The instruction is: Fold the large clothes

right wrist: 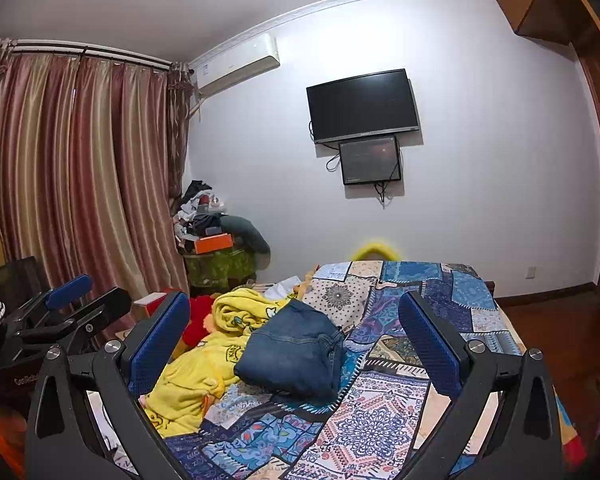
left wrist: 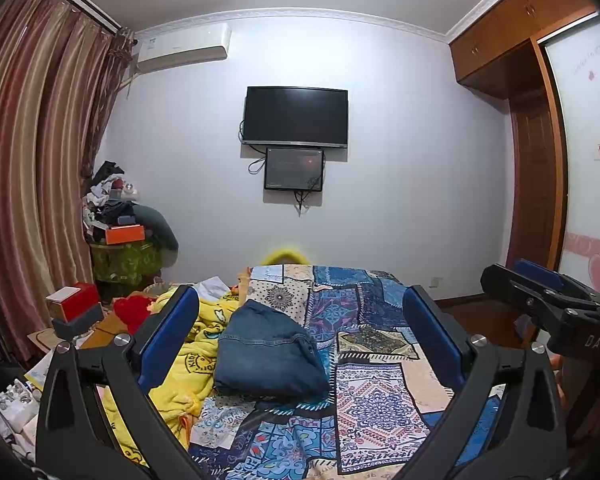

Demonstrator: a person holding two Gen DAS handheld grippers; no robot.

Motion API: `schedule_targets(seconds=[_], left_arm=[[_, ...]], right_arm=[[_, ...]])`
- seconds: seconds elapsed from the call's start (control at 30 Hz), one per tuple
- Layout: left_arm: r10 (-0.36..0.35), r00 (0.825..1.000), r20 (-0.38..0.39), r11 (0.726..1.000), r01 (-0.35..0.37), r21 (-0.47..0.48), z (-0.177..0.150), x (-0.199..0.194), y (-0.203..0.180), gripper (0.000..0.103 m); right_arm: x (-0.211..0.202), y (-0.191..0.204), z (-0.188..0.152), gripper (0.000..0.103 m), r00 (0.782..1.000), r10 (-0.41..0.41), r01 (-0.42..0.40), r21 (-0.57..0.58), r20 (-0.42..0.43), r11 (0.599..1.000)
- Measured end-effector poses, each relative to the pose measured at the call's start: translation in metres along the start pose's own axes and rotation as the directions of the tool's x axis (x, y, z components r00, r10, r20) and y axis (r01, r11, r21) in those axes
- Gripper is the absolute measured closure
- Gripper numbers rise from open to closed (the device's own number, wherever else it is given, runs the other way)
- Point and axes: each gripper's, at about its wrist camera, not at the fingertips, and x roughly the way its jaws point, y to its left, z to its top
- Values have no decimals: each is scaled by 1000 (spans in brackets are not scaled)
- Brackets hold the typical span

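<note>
On the patchwork bedspread [left wrist: 380, 400] the folded jeans [left wrist: 268, 352] are lying at twelve o'clock; I'm holding my left gripper [left wrist: 300, 336] and right gripper [right wrist: 296, 340] wide, empty, likely finishing.

One folded denim garment [left wrist: 268, 350] is counted at 6 o'clock, one yellow blanket [left wrist: 188, 344] at 8 o'clock, two wall screens [left wrist: 295, 117] [left wrist: 294, 169] at 12 o'clock, two grippers [left wrist: 300, 332] [right wrist: 296, 336].

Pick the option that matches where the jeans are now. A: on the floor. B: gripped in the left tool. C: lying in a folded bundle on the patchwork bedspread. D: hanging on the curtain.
C: the jeans lie in a folded bundle on the bedspread, beside the yellow blanket, with both tools open and holding nothing.
</note>
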Motion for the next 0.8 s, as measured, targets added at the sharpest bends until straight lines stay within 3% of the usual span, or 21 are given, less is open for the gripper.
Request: schedule_targets(seconds=[0.8], left_arm=[[-29,999,-26,1000,29,-2,-1,5,-5,1]], right_arm=[[3,-1,4,0,1000,-27,27,7,-14,1000]])
